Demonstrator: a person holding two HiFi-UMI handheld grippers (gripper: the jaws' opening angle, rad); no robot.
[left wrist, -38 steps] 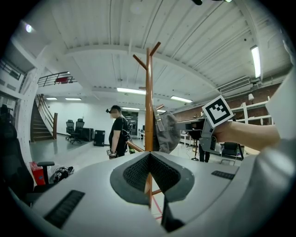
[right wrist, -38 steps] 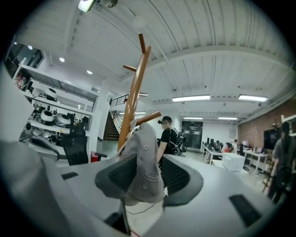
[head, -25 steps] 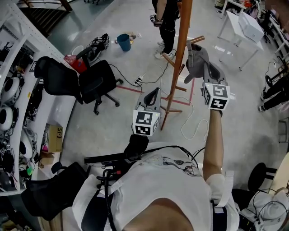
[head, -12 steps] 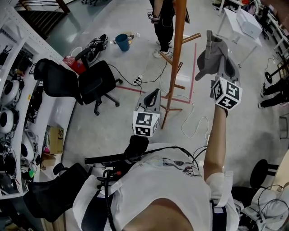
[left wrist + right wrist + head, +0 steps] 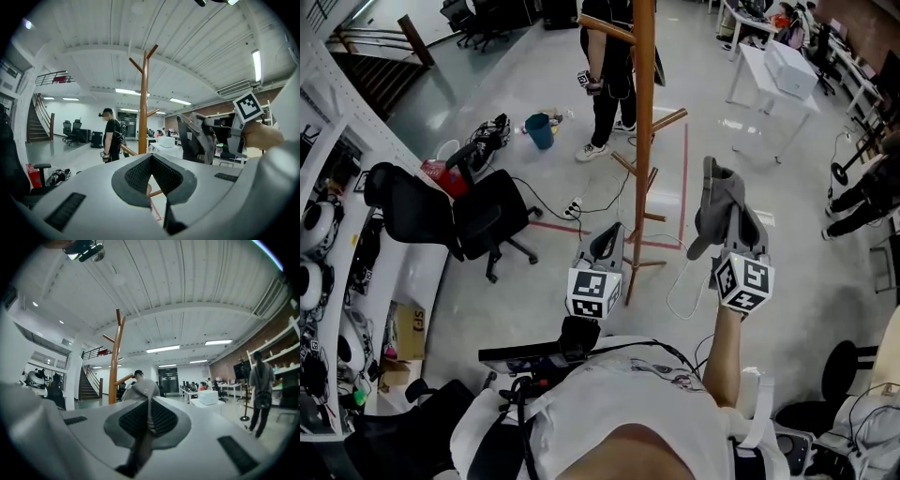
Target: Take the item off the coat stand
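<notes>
The wooden coat stand [image 5: 643, 141] rises in front of me, its pegs bare; it also shows as the coat stand [image 5: 144, 108] and the coat stand [image 5: 114, 366] in the two gripper views. A grey cap [image 5: 722, 211] hangs in the air to the right of the stand, clear of every peg. My right gripper [image 5: 727, 232] is shut on the cap [image 5: 139, 390], with fabric pinched between its pads. My left gripper [image 5: 619, 230] is held low near the stand's base, its fingertips together and nothing in them. From the left gripper [image 5: 151, 161] the cap [image 5: 199, 136] shows at the right.
A person [image 5: 605, 66] stands just behind the stand. A black office chair [image 5: 483, 211] is at the left, near shelving along the left wall. Cables [image 5: 680, 281] and red tape lines lie on the floor by the stand's feet. A white table [image 5: 778, 70] stands at the back right.
The cap has come away from the stand's right peg. My right gripper carried it to the right, then back toward me. The left gripper has stayed where it was.
</notes>
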